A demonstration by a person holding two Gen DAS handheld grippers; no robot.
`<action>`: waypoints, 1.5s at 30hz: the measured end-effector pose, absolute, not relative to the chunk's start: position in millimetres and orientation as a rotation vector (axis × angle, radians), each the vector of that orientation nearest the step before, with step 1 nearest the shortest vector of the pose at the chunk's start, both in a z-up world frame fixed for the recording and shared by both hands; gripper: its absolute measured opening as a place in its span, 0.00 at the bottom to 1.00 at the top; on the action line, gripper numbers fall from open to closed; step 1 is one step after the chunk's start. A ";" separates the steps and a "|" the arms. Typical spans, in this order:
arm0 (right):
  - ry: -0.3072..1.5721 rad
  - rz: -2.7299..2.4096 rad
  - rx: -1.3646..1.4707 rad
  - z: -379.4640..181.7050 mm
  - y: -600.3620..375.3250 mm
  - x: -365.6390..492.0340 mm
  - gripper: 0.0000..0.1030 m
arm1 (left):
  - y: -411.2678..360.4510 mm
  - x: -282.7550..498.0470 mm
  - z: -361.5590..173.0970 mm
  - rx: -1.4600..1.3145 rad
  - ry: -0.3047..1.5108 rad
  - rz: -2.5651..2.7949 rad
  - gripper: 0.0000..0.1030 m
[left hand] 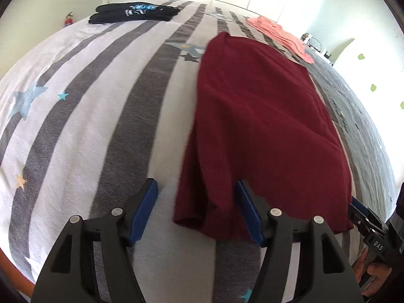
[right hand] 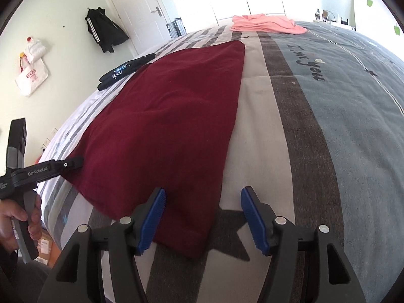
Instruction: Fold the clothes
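Maroon cloth fills the middle: one dark red garment (right hand: 166,116) lies flat on the striped bedcover (right hand: 277,126), partly folded lengthwise. Going left to right in the right wrist view, one white tote bag (right hand: 31,77) hangs on the wall, printed "EOS" in red, then one black jacket (right hand: 104,30) on a hook. Below them a hand (right hand: 15,223) holds the left gripper (right hand: 73,161), whose side reads "GenRobot.AI". Two black folded garments (left hand: 133,12) sit stacked near the bed's far left corner. One pink garment (right hand: 265,24) lies crumpled at the far end. Script on the grey panel reads "I love you". Left gripper's blue pads (left hand: 145,209) stand apart astride the maroon sleeve. The right gripper (right hand: 203,217) is likewise spread wide over the near hem, gripping nothing.
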State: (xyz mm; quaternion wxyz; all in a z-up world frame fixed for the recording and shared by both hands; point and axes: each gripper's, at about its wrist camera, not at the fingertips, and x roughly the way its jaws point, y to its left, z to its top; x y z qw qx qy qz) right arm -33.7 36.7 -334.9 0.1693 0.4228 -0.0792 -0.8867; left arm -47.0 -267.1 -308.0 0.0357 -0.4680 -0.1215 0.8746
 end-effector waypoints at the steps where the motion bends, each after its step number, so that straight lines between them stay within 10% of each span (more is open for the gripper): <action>1: -0.231 -2.516 1.204 -334.8 37.0 -31.8 0.58 | -264.0 -47.1 -307.9 -1.424 -0.350 2.668 0.59; 5: -0.254 -2.498 1.191 -337.1 34.2 -26.9 0.64 | -254.1 -44.6 -309.3 -1.383 -0.273 2.652 0.53; 7: -0.247 -2.494 1.186 -338.3 31.2 -26.1 0.64 | -253.2 -44.6 -310.2 -1.371 -0.276 2.649 0.20; 9: -0.237 -2.486 1.187 -339.2 28.6 -25.6 0.64 | -249.5 -46.4 -310.1 -1.356 -0.280 2.629 0.13; 12: -0.255 -2.452 1.185 -339.1 26.8 -25.0 0.61 | -248.4 -48.4 -308.3 -1.337 -0.304 2.630 0.10; 14: -0.239 -2.435 1.177 -339.2 24.4 -24.7 0.30 | -249.5 -48.1 -304.0 -1.310 -0.333 2.640 0.09; 18: -0.316 -2.411 1.183 -332.9 36.1 -28.2 0.08 | -255.2 -39.8 -280.5 -1.191 -0.384 2.673 0.09; 33: -0.362 -2.558 0.893 -215.2 47.9 -135.5 0.04 | -255.2 -154.7 -169.7 -1.010 -0.416 2.726 0.08; 45: -0.345 -2.554 1.123 -270.5 37.9 -314.3 0.04 | -235.5 -329.9 -249.2 -1.291 -0.213 2.717 0.09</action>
